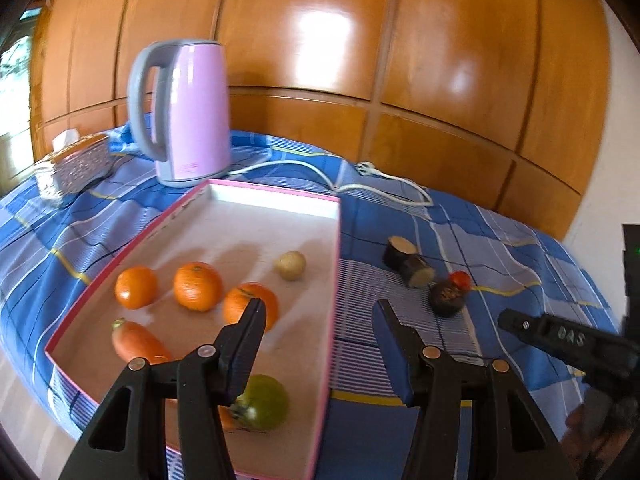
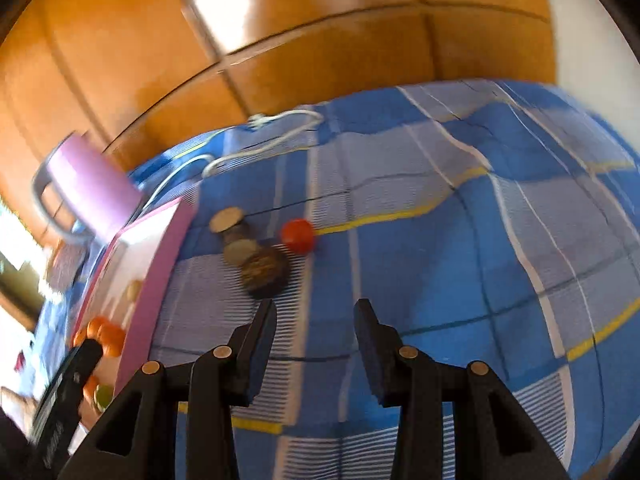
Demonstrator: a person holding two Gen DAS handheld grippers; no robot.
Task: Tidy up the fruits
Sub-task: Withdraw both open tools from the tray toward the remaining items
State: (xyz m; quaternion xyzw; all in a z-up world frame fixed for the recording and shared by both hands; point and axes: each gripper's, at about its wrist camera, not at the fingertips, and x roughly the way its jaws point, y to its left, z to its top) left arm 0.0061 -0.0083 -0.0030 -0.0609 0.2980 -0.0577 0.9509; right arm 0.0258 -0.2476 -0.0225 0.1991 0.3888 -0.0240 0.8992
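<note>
Three oranges (image 1: 198, 286) and a carrot (image 1: 138, 340) sit in the tray (image 1: 334, 264) at lower left; the tomato (image 2: 297, 234) and what look like dark pieces (image 2: 264, 274) wait on the cloth (image 2: 440, 240), centre frame. Both the left gripper (image 1: 318, 312) and right gripper (image 2: 315, 314) gape, empty.

Your right wrist view's smeared with motion blur, the left's fairly sharp. Daylight glares off the wooden panels (image 1: 320, 28), and fisheye bends every edge.

A pink kettle (image 1: 188, 116) stands far ahead to the left on the blue checked cloth (image 1: 500, 240). Its white cord (image 1: 304, 168) lies behind. A tissue box (image 1: 74, 168) sits further left, before wooden panels (image 1: 360, 40).
</note>
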